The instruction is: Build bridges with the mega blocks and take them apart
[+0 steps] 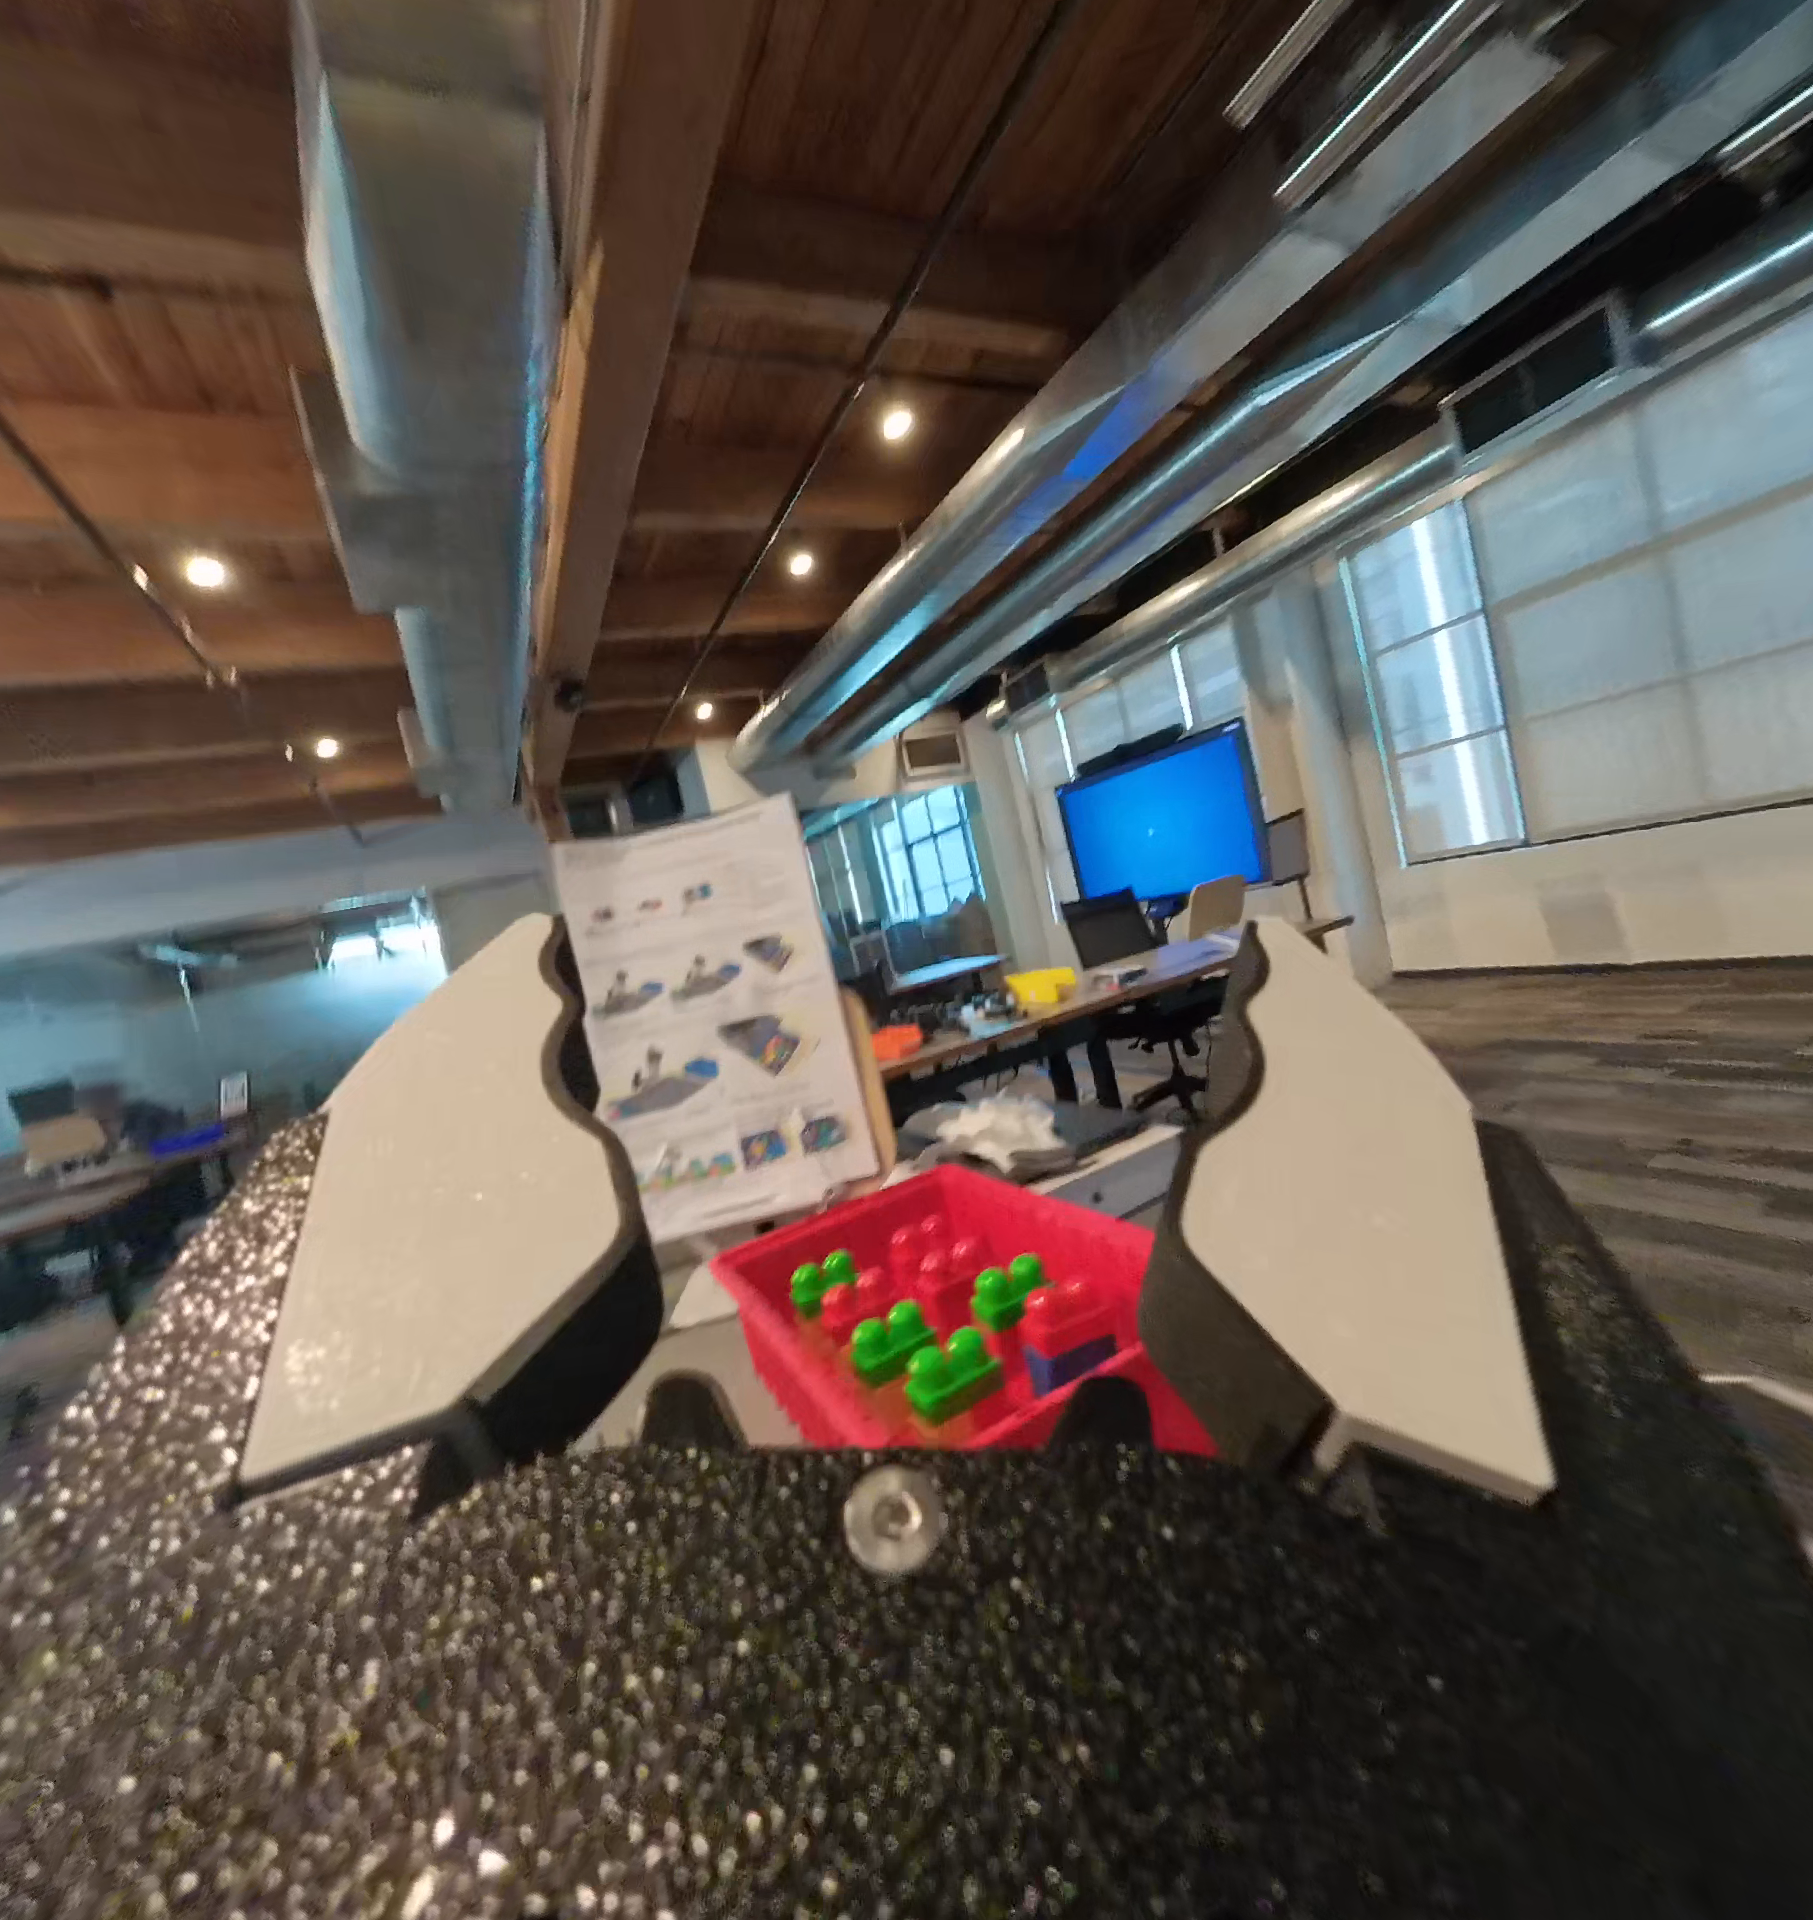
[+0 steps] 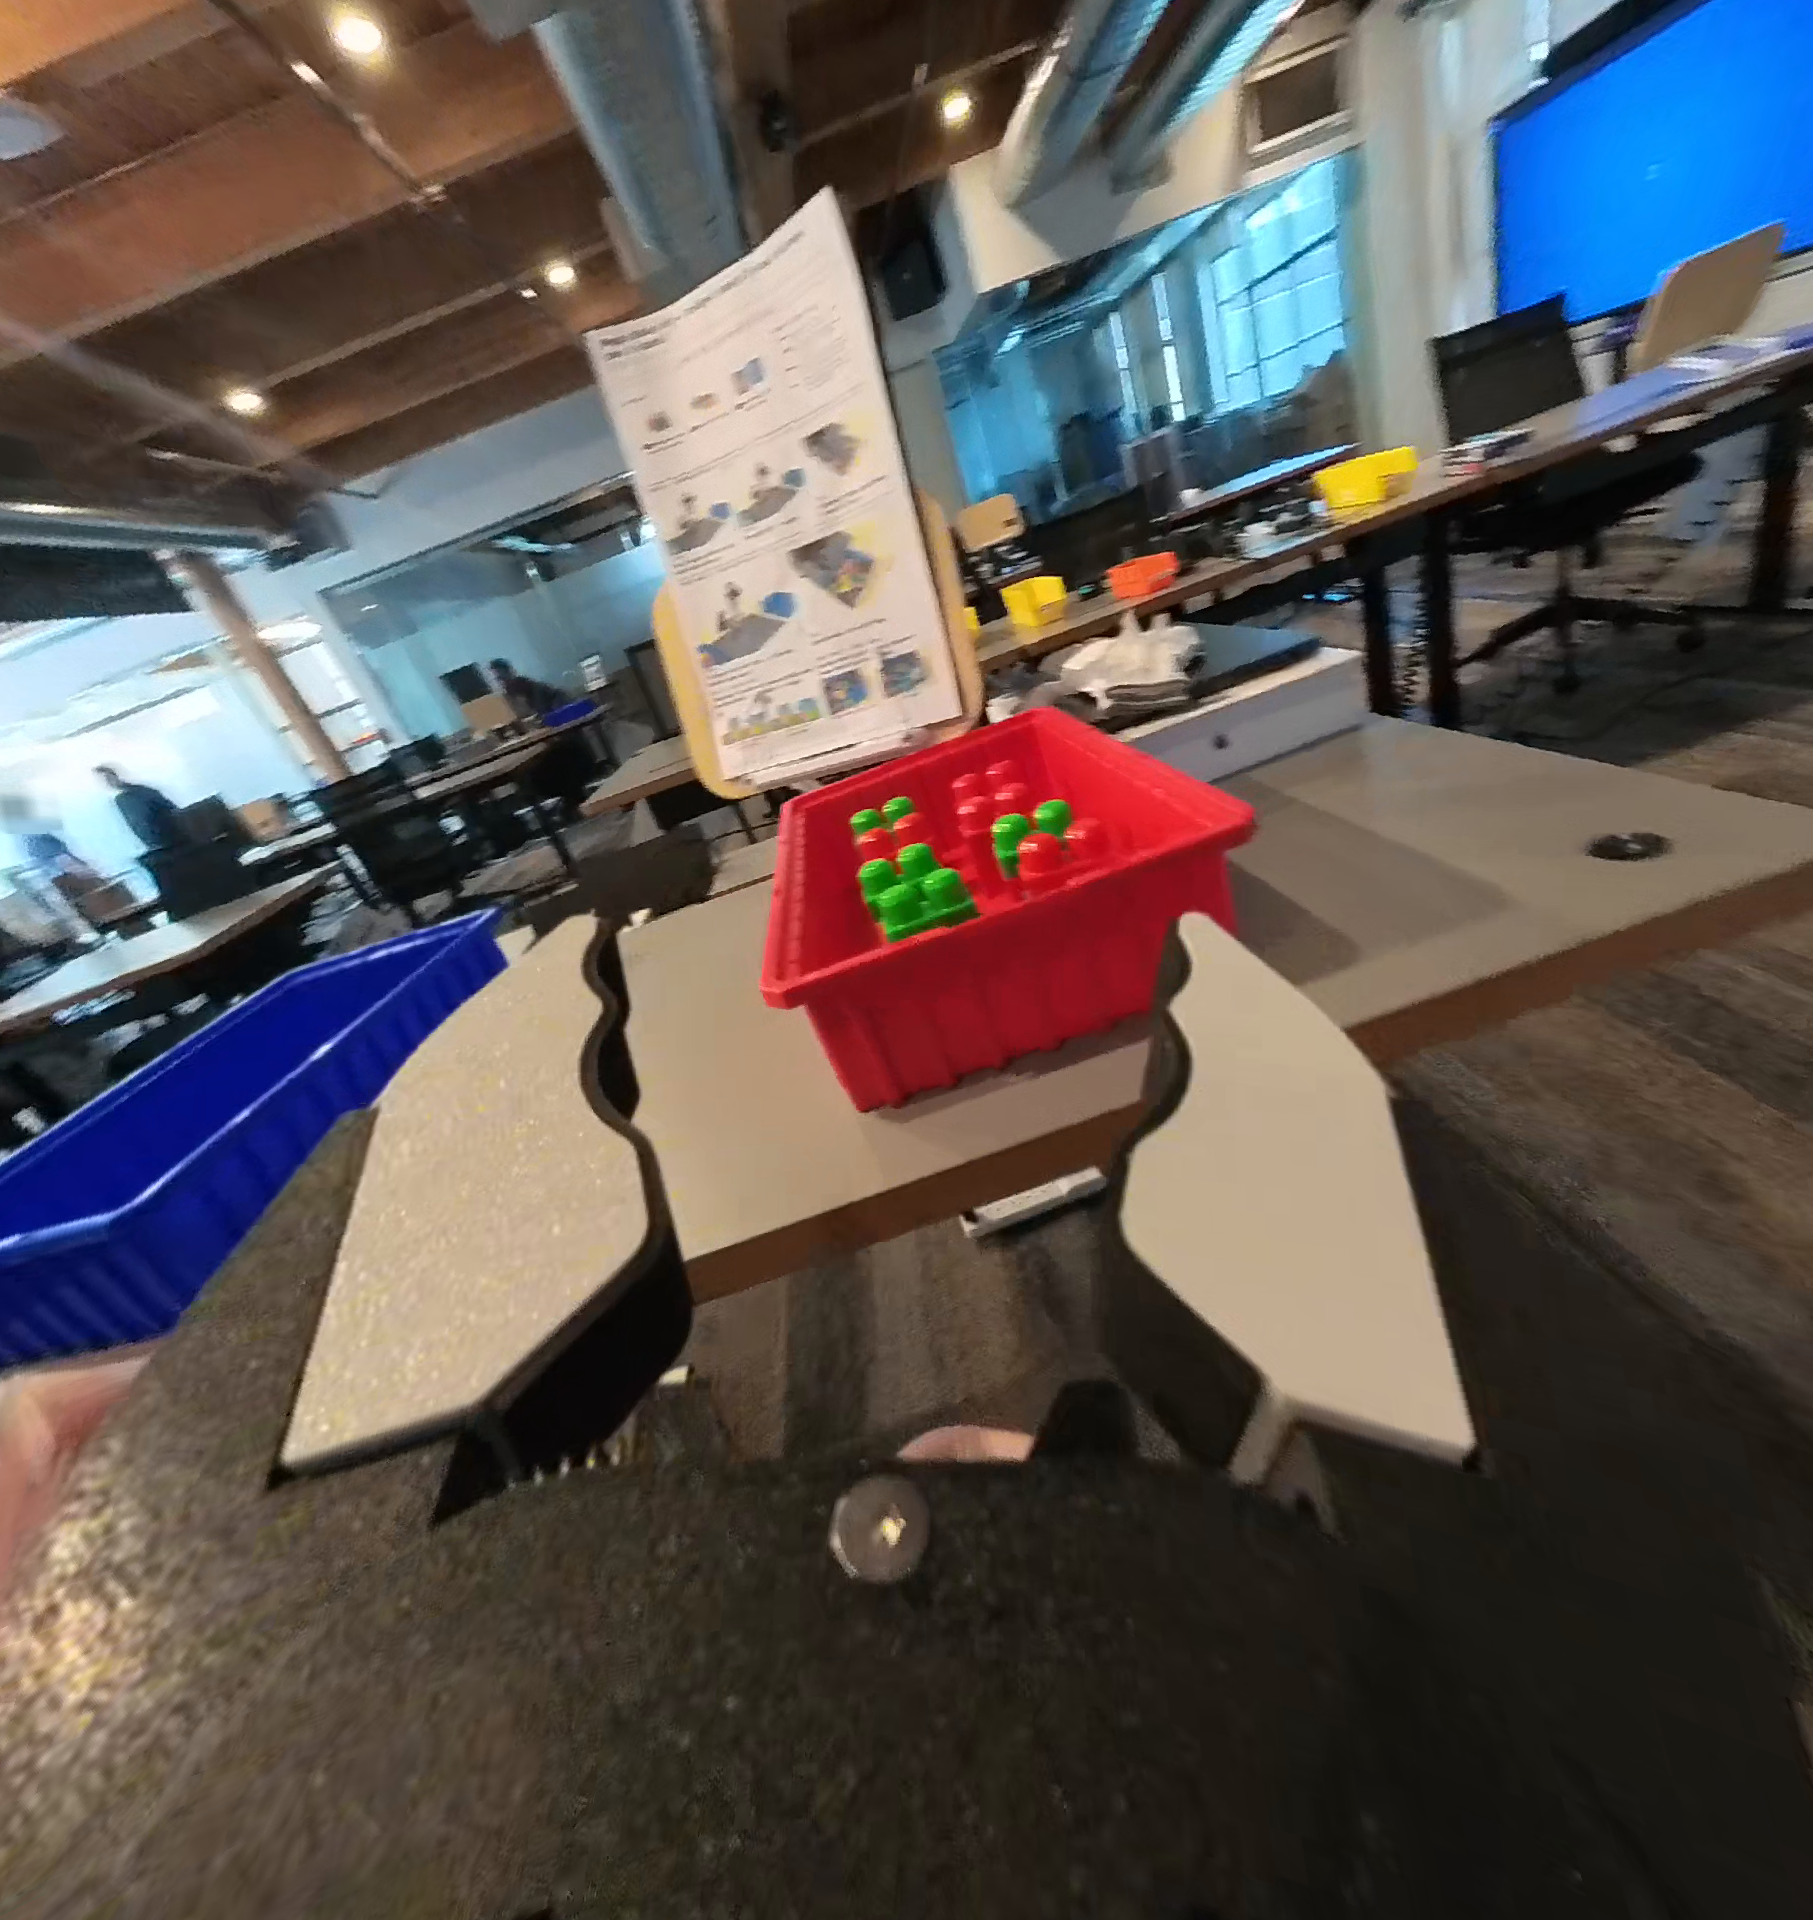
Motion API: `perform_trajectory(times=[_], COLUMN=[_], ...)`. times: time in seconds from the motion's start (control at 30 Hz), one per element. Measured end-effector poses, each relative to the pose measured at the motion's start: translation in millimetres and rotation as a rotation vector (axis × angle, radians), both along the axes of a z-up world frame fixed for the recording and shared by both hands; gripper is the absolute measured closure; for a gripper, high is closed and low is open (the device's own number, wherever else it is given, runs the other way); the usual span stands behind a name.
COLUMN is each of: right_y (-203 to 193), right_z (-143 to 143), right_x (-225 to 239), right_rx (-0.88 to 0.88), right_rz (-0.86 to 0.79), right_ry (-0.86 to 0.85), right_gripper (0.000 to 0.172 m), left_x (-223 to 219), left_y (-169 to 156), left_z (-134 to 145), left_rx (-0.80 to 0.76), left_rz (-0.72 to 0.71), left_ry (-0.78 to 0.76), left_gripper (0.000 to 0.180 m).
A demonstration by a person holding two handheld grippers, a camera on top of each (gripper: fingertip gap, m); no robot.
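A red bin [image 2: 995,987] stands on the grey table [image 2: 1453,831] and holds several green blocks [image 2: 917,899] and red blocks [image 2: 1047,847]. My right gripper [image 2: 886,935] is open and empty, held in the air short of the table's near edge, level with the bin. The left wrist view shows the same bin [image 1: 808,1288] low between the fingers, with green blocks [image 1: 949,1377], red blocks [image 1: 1063,1320] and a purple block [image 1: 1068,1366] inside. My left gripper [image 1: 897,930] is open and empty, raised above the bin.
A blue bin [image 2: 195,1143] stands at the left. An instruction sheet [image 2: 777,499] on a stand rises behind the red bin. Other tables, chairs, yellow and orange bins, a blue screen [image 2: 1660,156] and people in the far left fill the room.
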State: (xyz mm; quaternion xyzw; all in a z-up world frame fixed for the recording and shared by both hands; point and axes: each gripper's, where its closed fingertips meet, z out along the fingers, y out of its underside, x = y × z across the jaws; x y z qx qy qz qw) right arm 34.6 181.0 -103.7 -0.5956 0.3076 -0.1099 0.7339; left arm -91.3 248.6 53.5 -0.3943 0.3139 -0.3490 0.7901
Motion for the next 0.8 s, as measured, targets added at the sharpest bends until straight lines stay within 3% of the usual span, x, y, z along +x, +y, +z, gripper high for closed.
perform_trajectory(times=[0.17,0.3,0.43,0.57,0.7,0.8], right_y=[66,128,170,216,286,324], right_z=[5,10,20,49,72,44], right_x=[-1,3,30,64,79,79], right_rx=[-0.083,-0.093,-0.081,0.004,-0.174,-0.496], right_rz=[0.158,0.338,0.387,0.413,0.522,0.748], right_ry=[-0.094,-0.117,-0.129,-0.141,-0.285,-0.470], right_gripper=[0.075,0.080,0.113,0.106,0.100,0.094], left_x=[-17,-21,-21,-18,-12,-7], left_y=[138,215,265,304,330,346], left_z=[-35,-80,-120,-143,-149,-146], left_rx=[-0.135,-0.276,-0.362,-0.371,-0.390,-0.399], left_rz=[0.008,-0.066,-0.121,-0.109,-0.176,-0.236], left_ry=[0.115,0.224,0.293,0.331,0.324,0.299], left_gripper=[0.064,0.059,0.063,0.063,0.063,0.064])
